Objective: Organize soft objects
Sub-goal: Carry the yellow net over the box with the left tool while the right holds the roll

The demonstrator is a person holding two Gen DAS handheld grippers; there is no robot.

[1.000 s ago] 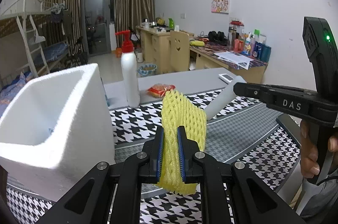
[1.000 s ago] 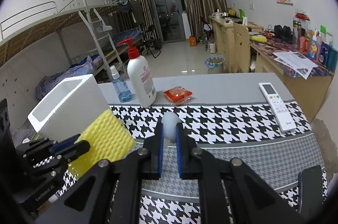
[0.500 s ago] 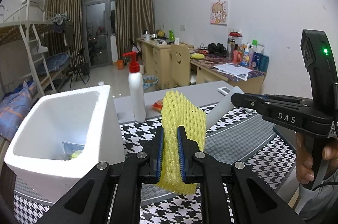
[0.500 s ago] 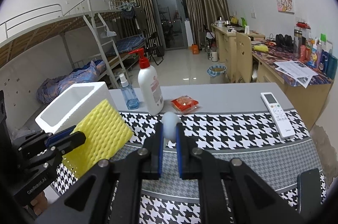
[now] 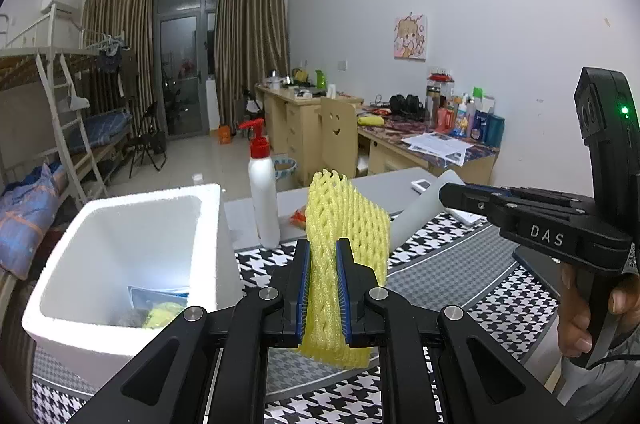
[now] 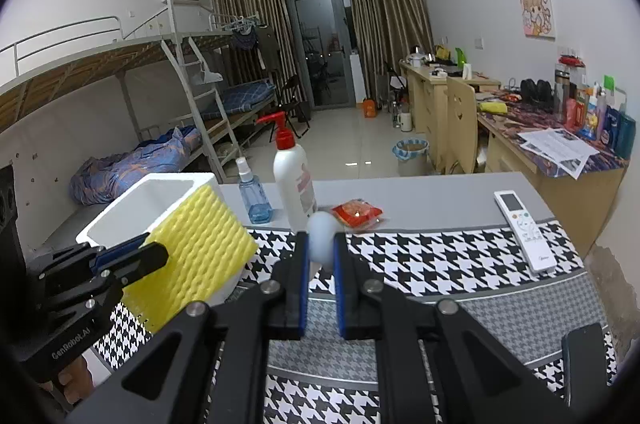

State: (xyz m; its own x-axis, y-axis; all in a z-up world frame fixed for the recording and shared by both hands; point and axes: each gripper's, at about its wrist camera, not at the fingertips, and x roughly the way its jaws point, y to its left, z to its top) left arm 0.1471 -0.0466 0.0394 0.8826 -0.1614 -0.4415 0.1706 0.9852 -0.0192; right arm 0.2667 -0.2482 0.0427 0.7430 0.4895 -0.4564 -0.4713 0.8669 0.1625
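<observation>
My left gripper [image 5: 322, 256] is shut on a yellow foam net sleeve [image 5: 344, 224], held upright above the table beside the white foam box [image 5: 208, 220]. The sleeve [image 6: 200, 244] and left gripper [image 6: 132, 256] also show in the right wrist view, in front of the box [image 6: 120, 220]. The box holds a blue-edged packet and something yellow [image 5: 160, 312]. My right gripper [image 6: 320, 248] is shut on a white foam tube [image 6: 322, 236]; the tube [image 5: 424, 207] sticks out of its fingers [image 5: 472, 195] in the left wrist view.
A red-capped white pump bottle [image 6: 292, 179], a small blue spray bottle [image 6: 252, 195], an orange snack packet [image 6: 356, 212] and a white remote [image 6: 524, 228] lie on the grey table with houndstooth mat [image 6: 440, 256]. A dark phone [image 6: 584, 364] lies near right.
Both grippers have risen with their loads still held. The box now sits lower and its inside shows in the left wrist view.
</observation>
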